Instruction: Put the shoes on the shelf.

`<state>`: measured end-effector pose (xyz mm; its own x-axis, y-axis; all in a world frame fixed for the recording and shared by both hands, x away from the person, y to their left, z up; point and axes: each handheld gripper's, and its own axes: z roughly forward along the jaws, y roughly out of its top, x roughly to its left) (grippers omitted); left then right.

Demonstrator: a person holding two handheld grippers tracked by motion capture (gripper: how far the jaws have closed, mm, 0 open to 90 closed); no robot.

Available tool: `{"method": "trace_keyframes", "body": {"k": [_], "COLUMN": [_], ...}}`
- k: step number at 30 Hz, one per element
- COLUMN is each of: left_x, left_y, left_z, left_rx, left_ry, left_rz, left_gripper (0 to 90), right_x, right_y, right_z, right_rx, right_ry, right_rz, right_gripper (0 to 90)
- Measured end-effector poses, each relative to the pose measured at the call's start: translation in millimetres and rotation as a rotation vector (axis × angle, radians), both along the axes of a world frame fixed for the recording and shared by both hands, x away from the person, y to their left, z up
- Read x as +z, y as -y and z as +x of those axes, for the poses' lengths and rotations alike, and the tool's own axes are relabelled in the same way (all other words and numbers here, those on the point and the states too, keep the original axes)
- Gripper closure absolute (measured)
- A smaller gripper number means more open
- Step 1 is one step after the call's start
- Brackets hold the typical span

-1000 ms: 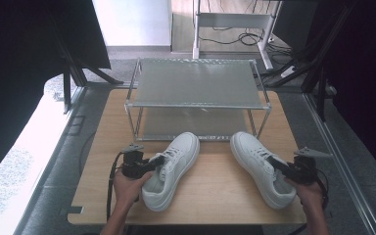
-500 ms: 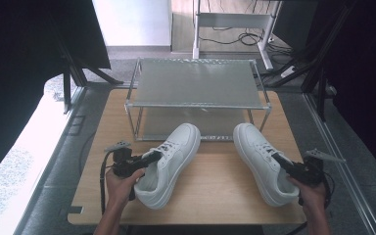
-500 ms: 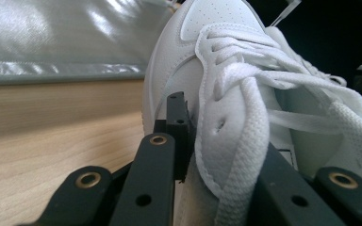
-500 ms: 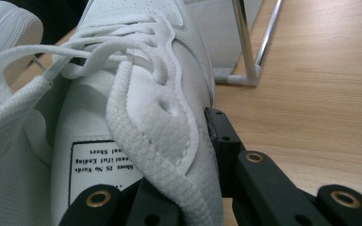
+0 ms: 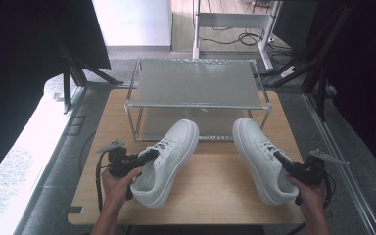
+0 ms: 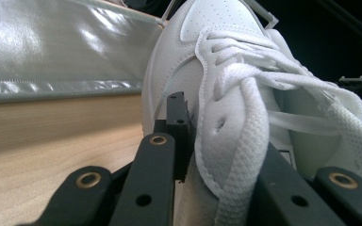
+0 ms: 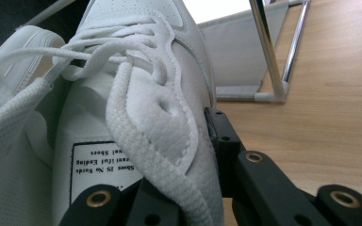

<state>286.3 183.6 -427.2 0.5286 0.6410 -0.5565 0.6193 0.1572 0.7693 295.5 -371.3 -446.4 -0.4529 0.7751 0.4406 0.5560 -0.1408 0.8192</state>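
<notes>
Left shoe (image 5: 169, 159) collar pinched in left claw (image 5: 149, 155) — right shoe (image 5: 264, 159) in right claw (image 5: 280, 157)

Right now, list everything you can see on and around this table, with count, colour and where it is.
Shoes: two, white; left shoe angled at the table's middle, right shoe toward the right edge.
Rack: one, silver metal frame with grey shelves, at the table's far half.
Table: one, light wood, under everything.
Desk frame: one, white, on the floor beyond the table.
Cables: several, dark, on the floor by that frame.
Left gripper: one, black, clamped on the left shoe's side wall.
Right gripper: one, black, clamped on the right shoe's side wall.
Hands: two, left hand and right hand, at the near edge.
</notes>
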Motion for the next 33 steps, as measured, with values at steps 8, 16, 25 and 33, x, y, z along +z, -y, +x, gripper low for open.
{"method": "trace_keyframes", "body": {"k": [8,16,25,33], "left_x": [11.7,15.8,24.2,41.5], "left_y": [-6.3,-10.4,-12.2,-13.0], "left_z": [-6.4,-5.6,-2.6,9.5], "left_rx": [0.003,-0.011,-0.009,-0.02], "left_ry": [0.039,0.046,0.06,0.073], "left_rz": [-0.05,-0.092,-0.104,-0.082], "left_gripper": [81.9,81.9,81.9,81.9], "right_x": [6.3,14.0,26.3,39.3], "right_y": [-8.9,-18.7,-24.9,-29.1], "right_z": [-1.8,-0.9,-0.8,7.1], "right_rx": [0.021,0.038,0.044,0.021], "right_ry": [0.025,0.046,0.082,0.108], "right_rz": [0.033,0.063,0.104,0.113], "right_gripper": [84.4,84.5,84.6,84.6]}}
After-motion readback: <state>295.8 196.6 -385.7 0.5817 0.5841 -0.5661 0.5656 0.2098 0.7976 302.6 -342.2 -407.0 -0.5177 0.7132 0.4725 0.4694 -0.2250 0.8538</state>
